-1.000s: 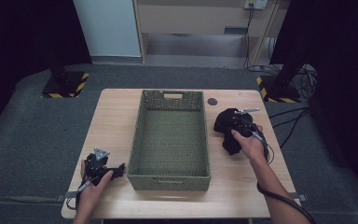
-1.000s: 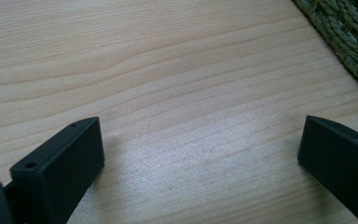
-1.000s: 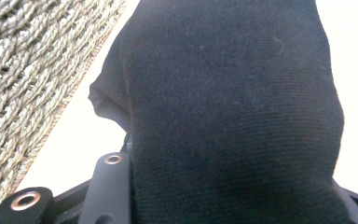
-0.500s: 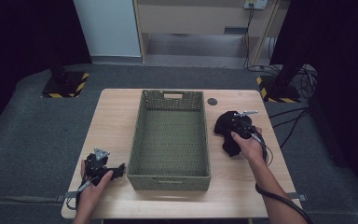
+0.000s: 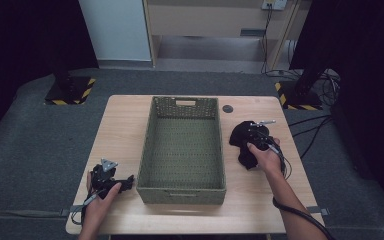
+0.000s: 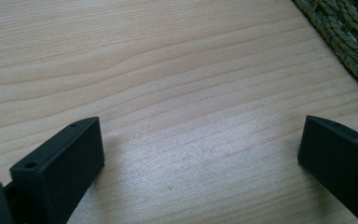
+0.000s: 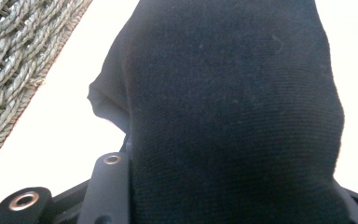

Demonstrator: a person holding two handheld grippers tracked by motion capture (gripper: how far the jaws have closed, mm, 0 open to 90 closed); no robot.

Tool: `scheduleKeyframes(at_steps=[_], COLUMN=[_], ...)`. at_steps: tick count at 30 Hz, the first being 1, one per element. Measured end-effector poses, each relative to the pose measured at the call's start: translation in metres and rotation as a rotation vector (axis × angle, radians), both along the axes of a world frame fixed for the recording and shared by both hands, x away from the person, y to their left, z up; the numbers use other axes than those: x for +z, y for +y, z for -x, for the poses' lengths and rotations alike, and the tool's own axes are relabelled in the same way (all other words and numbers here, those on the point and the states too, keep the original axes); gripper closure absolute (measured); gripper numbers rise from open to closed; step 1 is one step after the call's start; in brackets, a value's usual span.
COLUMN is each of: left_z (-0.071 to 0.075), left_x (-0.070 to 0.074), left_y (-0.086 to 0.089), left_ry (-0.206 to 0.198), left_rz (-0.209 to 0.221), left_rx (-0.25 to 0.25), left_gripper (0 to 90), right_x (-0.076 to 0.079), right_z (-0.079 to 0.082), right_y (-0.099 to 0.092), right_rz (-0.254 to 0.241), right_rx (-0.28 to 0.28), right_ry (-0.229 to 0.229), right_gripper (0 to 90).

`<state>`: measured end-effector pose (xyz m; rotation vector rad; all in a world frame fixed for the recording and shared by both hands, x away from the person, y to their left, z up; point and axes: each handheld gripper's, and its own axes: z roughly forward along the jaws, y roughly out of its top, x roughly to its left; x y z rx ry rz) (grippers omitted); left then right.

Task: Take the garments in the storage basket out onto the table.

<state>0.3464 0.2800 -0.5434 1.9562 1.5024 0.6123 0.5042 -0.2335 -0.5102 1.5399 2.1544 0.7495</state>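
Nearest to me, my left gripper (image 5: 125, 182) rests on the wooden table (image 5: 125, 125) just off the near left corner of the woven basket (image 5: 182, 186), aimed toward that basket's left wall; in the left gripper view its two black jaws stand spread wide apart over bare wood, nothing between them, with a strip of the basket's weave at the upper right. The basket itself sits in the middle of the table, long axis running away from me. To the right of the basket, about level with its middle, my right gripper (image 5: 252, 137) is pressed together on a black cloth (image 5: 241, 142), a soft dark garment bunched on the table just beside the basket's right wall without touching it. In the right gripper view the cloth (image 7: 233, 107) bulges up from between the jaws and covers them almost wholly. Its long axis runs roughly along the basket's right wall, one end drooping toward me below my hand (image 5: 266, 159). Beyond the cloth, by the basket's far right corner, a small dark round disc (image 5: 227, 108) lies on the wood
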Motion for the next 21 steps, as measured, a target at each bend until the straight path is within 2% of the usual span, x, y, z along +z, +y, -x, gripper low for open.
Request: scheduleKeyframes(at_steps=[15,19,21], left_z=[0.0000,0.0000,0.0000], left_x=[0.0000,0.0000,0.0000], left_y=[0.0000,0.0000,0.0000], left_ry=[0.000,0.000,0.000], left_rz=[0.000,0.000,0.000], left_rx=[0.000,0.000,0.000], left_gripper=[0.0,0.0,0.0], right_x=[-0.0038,-0.0039,-0.0037], right_z=[0.0003,0.0010,0.0021], right_y=[-0.0022,-0.0015,-0.0017], right_rz=[0.004,0.007,0.005], right_rx=[-0.003,0.000,0.000], right_ry=[0.001,0.001,-0.001], right_gripper=[50.7,45.8,40.5])
